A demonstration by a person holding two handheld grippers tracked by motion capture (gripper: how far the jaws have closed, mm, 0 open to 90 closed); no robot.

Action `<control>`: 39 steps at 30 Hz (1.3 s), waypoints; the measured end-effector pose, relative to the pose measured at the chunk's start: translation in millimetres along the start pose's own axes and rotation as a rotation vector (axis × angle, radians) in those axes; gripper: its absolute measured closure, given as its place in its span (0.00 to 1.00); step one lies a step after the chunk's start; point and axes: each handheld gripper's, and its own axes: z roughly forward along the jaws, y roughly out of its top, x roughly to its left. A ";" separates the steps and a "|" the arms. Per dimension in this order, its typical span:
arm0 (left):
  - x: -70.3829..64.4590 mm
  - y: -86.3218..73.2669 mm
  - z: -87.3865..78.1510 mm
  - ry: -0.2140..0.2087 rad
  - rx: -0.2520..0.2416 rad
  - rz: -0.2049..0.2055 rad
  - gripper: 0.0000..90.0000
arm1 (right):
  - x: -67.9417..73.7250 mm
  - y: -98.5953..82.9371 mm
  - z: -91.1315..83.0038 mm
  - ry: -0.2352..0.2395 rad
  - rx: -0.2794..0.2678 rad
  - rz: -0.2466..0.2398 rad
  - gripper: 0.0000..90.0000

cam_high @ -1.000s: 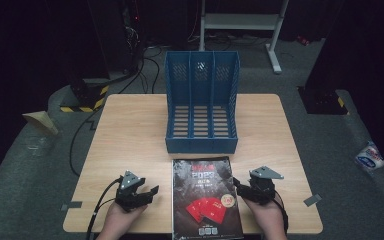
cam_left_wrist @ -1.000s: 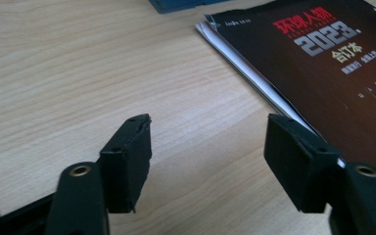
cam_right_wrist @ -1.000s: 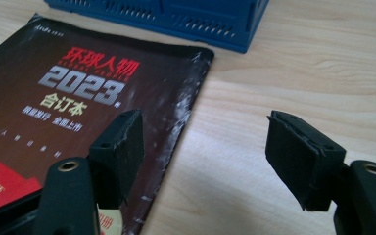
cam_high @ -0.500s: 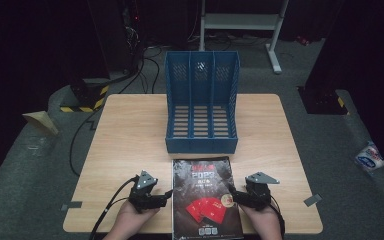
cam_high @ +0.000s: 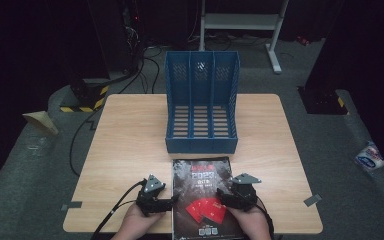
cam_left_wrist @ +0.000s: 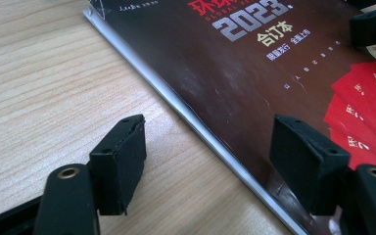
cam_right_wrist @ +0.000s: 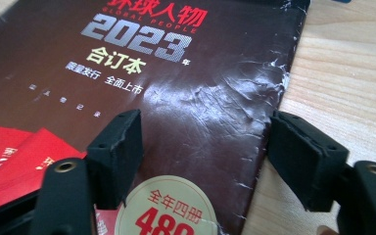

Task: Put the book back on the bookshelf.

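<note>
A thick dark book (cam_high: 205, 195) with red cards and "2023" on its cover lies flat at the table's near edge. My left gripper (cam_high: 166, 201) is open at the book's left edge; in the left gripper view the book (cam_left_wrist: 254, 73) has its white page edge running between the jaws, one jaw over wood, the other over the cover. My right gripper (cam_high: 228, 196) is open at the book's right side; its own view has the creased cover (cam_right_wrist: 186, 98) between the jaws of the right gripper (cam_right_wrist: 205, 147), one jaw just beyond the right edge.
A blue three-slot file rack (cam_high: 201, 102) stands upright behind the book, mid-table. The wooden table (cam_high: 125, 145) has bare room left and right. Cables trail off the left edge. A grey shelf frame (cam_high: 240, 22) stands on the floor beyond.
Both grippers have moved inward toward the book, the left one shifting right to its left edge and the right one onto its right side. The book has not moved.
</note>
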 end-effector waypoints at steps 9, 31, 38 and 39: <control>5.2 -1.3 -2.4 -0.016 -0.010 -0.028 0.40 | 2.0 -0.4 0.4 0.043 -0.017 0.050 0.33; 29.0 -3.6 -11.2 0.100 -0.016 -0.079 0.40 | 39.2 9.4 15.2 0.085 -0.036 -0.006 0.31; 20.5 -5.5 -12.3 0.111 -0.007 -0.089 0.35 | 38.4 5.4 13.6 0.051 -0.029 -0.009 0.31; 20.5 -5.5 -12.3 0.111 -0.007 -0.089 0.35 | 39.4 5.8 13.9 0.051 -0.028 -0.018 0.31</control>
